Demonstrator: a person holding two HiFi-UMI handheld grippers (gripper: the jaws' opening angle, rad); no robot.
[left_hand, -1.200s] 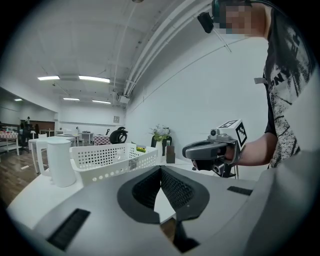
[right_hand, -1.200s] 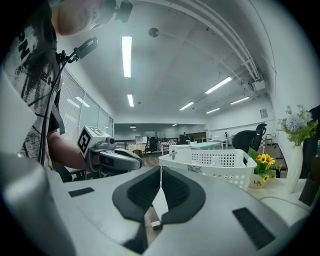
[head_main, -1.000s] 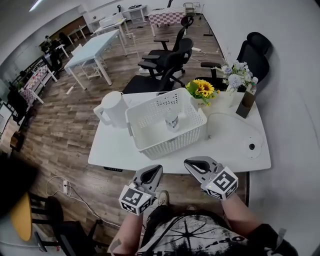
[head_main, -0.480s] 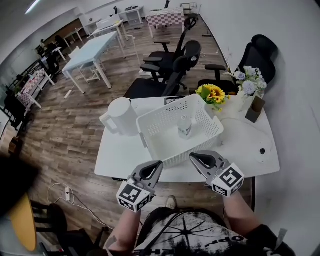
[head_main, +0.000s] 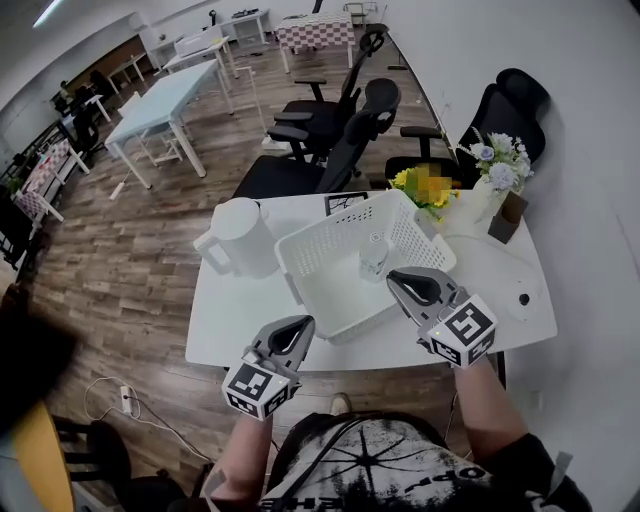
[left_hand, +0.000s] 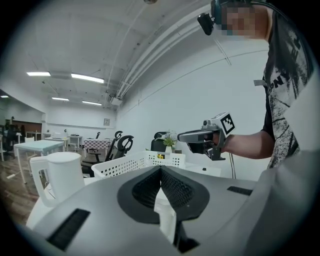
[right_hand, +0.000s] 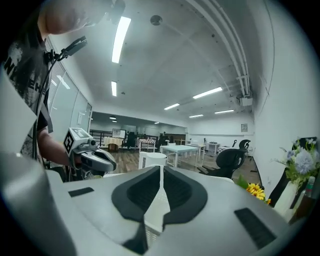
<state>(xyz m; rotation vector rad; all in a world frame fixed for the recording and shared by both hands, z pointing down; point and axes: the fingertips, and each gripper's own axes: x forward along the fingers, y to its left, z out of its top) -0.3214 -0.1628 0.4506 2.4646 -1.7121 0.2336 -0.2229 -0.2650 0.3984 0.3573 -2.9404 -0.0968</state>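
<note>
— What is standing at the left end of the table (head_main: 232, 318)?

— A white jug (head_main: 240, 236) is sitting there with its handle pointing left. It is standing just beside the left wall of the white basket (head_main: 318, 262).

— And where are you holding your left gripper (head_main: 301, 326)?

— I am holding it low over the near edge of the table, in front of the basket and apart from it. Its jaws are pressing together at the tips, and nothing is sitting between them.

— Is anything lying in the basket?

— A small bottle (head_main: 373, 256) is standing upright inside, a little right of the middle.

— What is your right gripper (head_main: 402, 279) doing?

— I am holding it higher than the left one. It is hanging over the right part of the basket, above the bottle and near it, without touching it. Its jaws are resting closed too, tip against tip, and they are gripping nothing.

— And what is standing further right?

— Some sunflowers (head_main: 428, 186), partly blurred, are sitting behind the basket's far right corner. A bunch of pale flowers (head_main: 497, 160) and a dark box (head_main: 510, 214) are standing beyond them, near the wall.
</note>
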